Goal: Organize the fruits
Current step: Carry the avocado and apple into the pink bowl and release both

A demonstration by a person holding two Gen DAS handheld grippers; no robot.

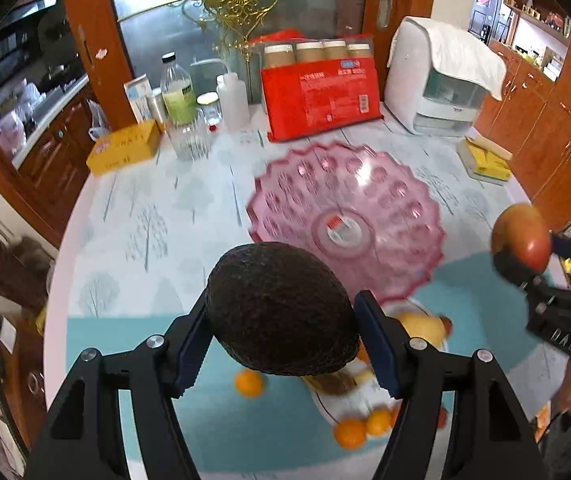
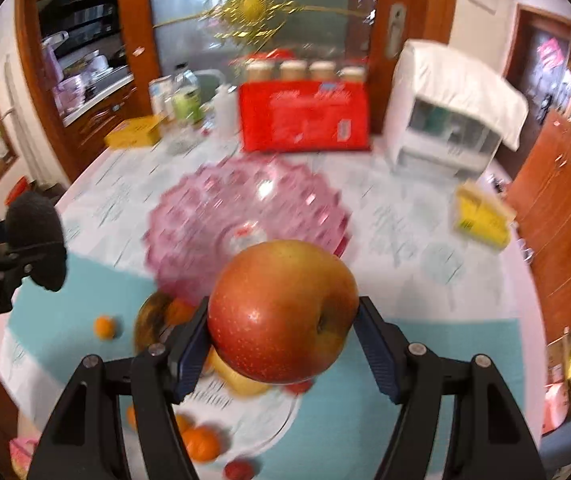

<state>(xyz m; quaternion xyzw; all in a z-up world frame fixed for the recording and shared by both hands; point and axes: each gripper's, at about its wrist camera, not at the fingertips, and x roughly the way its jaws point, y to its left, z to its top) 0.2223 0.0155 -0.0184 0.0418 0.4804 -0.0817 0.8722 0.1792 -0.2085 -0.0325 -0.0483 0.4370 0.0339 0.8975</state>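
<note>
We hold one fruit in each tool, both raised above the table (image 1: 133,216). The left gripper (image 1: 281,320) pinches the avocado (image 1: 281,308) across its widest part, one pad on each flank. The right gripper (image 2: 283,320) pinches the apple (image 2: 281,312) the same way, its stem dimple turned toward the right-hand finger.

The pink glass bowl (image 1: 345,216) sits just ahead of both fruits and holds nothing but a label at its centre. Below the grippers lies a clear plate (image 2: 253,412) with a yellow fruit (image 1: 421,328) on it, and small oranges (image 1: 249,384) lie around it on the teal mat (image 1: 205,420).

We judge the avocado to be moderately heavy, with a pebbled skin that resists slipping. If ripe, it may bruise under firm pressure, so we keep the clamp at the widest part and no tighter than needed.

We judge the apple to be firm and heavier, with a smooth, waxy skin that can rotate between the pads. We grip it at its equator, clear of the stem dimple.

The bowl looks like brittle glass. We lower each fruit close to its floor before spreading the fingers; dropping risks chipping it.
</note>
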